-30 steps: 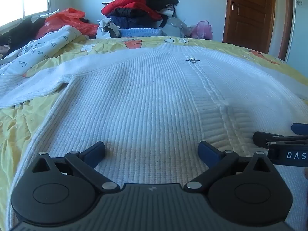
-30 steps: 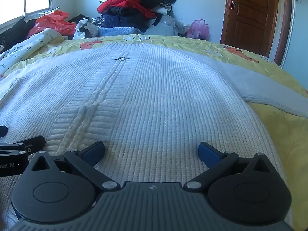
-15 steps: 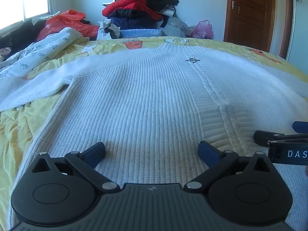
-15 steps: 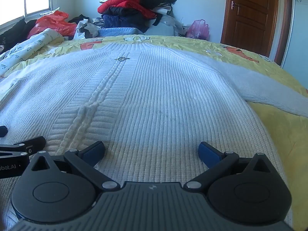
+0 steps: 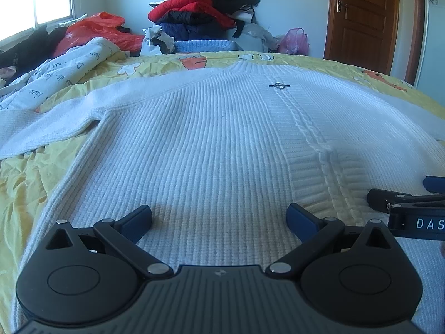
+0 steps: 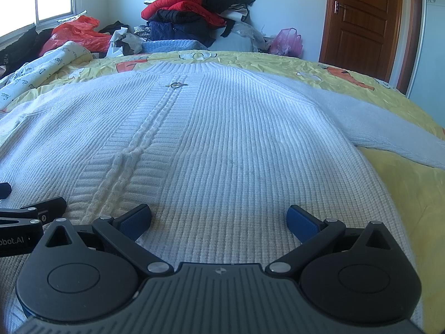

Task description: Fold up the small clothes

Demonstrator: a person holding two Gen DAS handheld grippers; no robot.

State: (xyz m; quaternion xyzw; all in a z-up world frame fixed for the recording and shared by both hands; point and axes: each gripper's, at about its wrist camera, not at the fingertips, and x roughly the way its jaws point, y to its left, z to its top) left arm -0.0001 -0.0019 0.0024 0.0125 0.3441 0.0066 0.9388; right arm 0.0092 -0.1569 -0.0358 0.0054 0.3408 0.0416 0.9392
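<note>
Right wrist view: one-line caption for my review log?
Open right tongs hover over a white knit sweater lying flat on a yellow bedsheet.

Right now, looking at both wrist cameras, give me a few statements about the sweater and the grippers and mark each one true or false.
1. The white knit sweater lies spread flat on the yellow bedsheet. True.
2. The left gripper is clamped on the sweater's hem. False: its jaws are wide open and hold nothing.
3. The right gripper has its jaws open over the sweater's lower part. True.
4. The sweater's sleeves are already folded across its front. False: both sleeves extend outward onto the sheet.
5. The wooden door stands open. False: it looks closed.
</note>
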